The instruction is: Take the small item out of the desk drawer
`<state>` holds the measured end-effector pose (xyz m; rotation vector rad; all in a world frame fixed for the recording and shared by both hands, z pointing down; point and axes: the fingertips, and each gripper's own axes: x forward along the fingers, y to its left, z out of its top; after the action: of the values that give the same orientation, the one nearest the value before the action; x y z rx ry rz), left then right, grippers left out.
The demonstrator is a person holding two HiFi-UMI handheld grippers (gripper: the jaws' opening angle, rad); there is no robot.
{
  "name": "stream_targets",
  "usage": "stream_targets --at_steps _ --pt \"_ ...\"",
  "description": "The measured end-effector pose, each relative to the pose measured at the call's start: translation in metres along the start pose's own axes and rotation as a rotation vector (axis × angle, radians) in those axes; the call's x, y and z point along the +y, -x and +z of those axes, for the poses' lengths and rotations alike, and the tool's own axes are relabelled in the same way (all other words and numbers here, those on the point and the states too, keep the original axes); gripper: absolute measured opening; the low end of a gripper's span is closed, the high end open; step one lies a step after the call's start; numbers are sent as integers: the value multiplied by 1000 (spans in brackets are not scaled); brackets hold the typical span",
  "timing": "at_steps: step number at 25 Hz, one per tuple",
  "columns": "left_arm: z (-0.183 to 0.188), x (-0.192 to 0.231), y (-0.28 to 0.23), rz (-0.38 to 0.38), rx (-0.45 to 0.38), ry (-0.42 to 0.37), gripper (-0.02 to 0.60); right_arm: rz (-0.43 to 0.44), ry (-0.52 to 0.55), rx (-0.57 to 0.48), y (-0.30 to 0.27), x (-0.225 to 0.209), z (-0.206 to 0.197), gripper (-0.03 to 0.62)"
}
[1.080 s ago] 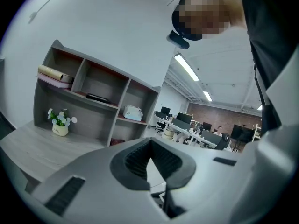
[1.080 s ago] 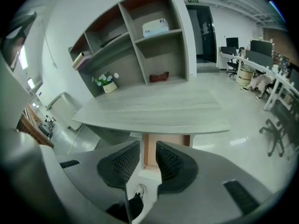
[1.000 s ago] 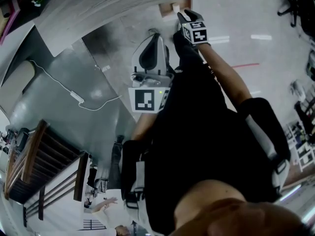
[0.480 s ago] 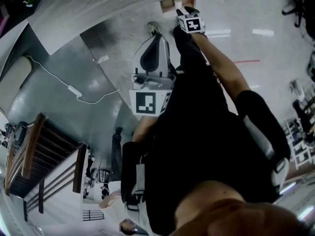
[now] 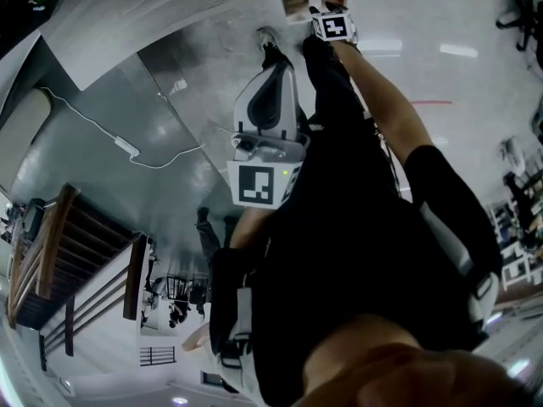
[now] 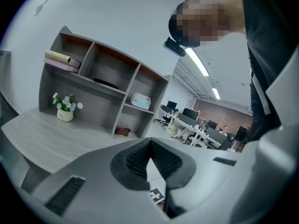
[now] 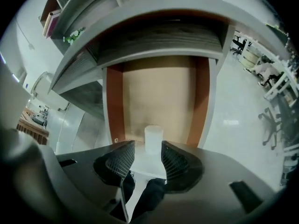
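right gripper (image 7: pixel 148 147): points steeply down into the open drawer. Jaws are wide apart and have just been opening. The pads aren't clamped on anything.
white cylinder (image 7: pixel 153 139): the small item. It stands upright on the drawer floor near the front edge, in the gap at the right gripper's pad tips. No squeeze is visible, and whether either pad touches it can't be told.
drawer (image 7: pixel 159 92): pulled out from under the desk. It has a tan floor and red-brown side walls.
left gripper (image 6: pixel 149 141): held roughly level in front of the person's dark torso, facing across the desk top. The pad tips meet and nothing is between them.
desk (image 5: pixel 170 7): a wood-grain top that runs along the upper left of the head view. The right arm reaches past its edge to the drawer.
shelf unit (image 6: pixel 105 85): stands on the desk and has open compartments.
flower pot (image 6: pixel 65 113): a small pot of white flowers on the desk top, in front of the shelf unit's left end.
floor (image 5: pixel 102 193): glossy grey.
white cable (image 5: pixel 127 147): lies on the floor, to the left of the person in the head view.
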<state>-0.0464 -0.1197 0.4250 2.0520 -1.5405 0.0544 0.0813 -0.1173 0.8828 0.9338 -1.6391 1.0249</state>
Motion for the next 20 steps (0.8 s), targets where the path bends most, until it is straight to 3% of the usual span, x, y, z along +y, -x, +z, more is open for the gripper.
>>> stream_targets --at_steps 13,17,20 --pt "-23 16 -4 38 35 23 -9 47 -33 104 -49 5 -21 160" --pt "-28 19 -2 51 44 33 -9 -27 -8 128 -50 -10 -28 160" --pt "-31 20 -2 58 48 33 -9 -34 25 112 -55 -11 -22 160"
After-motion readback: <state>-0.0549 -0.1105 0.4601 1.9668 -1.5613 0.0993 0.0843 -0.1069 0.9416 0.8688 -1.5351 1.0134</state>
